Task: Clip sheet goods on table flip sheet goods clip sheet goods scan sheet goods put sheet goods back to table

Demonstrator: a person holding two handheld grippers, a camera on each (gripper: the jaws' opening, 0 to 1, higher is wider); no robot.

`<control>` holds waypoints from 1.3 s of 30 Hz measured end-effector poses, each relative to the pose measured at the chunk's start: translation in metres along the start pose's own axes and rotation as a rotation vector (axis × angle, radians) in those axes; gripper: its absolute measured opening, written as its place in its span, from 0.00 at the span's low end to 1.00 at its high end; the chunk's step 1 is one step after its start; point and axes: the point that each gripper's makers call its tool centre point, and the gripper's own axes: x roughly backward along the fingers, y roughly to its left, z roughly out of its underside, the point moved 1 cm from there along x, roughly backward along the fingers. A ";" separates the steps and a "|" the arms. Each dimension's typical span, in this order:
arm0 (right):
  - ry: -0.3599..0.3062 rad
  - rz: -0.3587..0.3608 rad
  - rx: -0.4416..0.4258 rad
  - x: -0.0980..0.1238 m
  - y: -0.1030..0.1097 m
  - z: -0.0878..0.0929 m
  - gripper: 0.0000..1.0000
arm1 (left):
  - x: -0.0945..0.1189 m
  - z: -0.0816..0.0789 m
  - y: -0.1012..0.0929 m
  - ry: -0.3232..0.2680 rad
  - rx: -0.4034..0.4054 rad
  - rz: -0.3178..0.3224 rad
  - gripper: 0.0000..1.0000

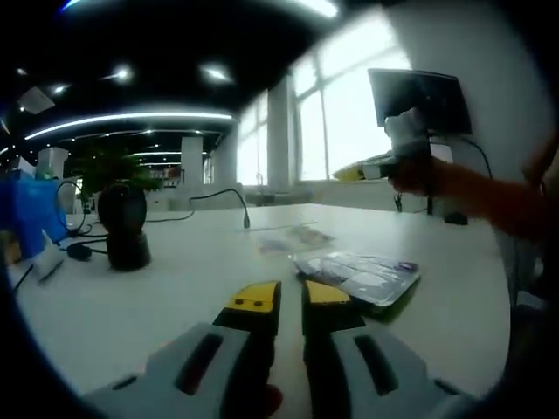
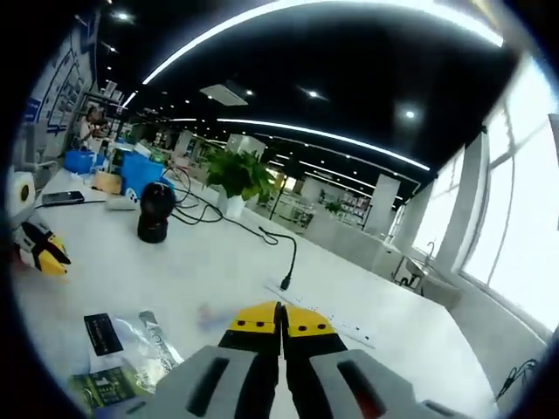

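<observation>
On the white bench, going left to right in the left gripper view, a black scanner stands at the far left, then the left gripper hovers with its fingers nearly shut and empty, and the sheet goods lie flat just right of its tips. The right gripper, fingers closed on nothing, hangs above the bench with the packet at its lower left. To clip well, the fingers should probably open first, then close on the packet's near edge.
</observation>
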 end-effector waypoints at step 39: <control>-0.108 -0.033 0.074 0.103 0.051 0.013 0.00 | -0.002 0.001 0.000 0.018 -0.022 -0.002 0.03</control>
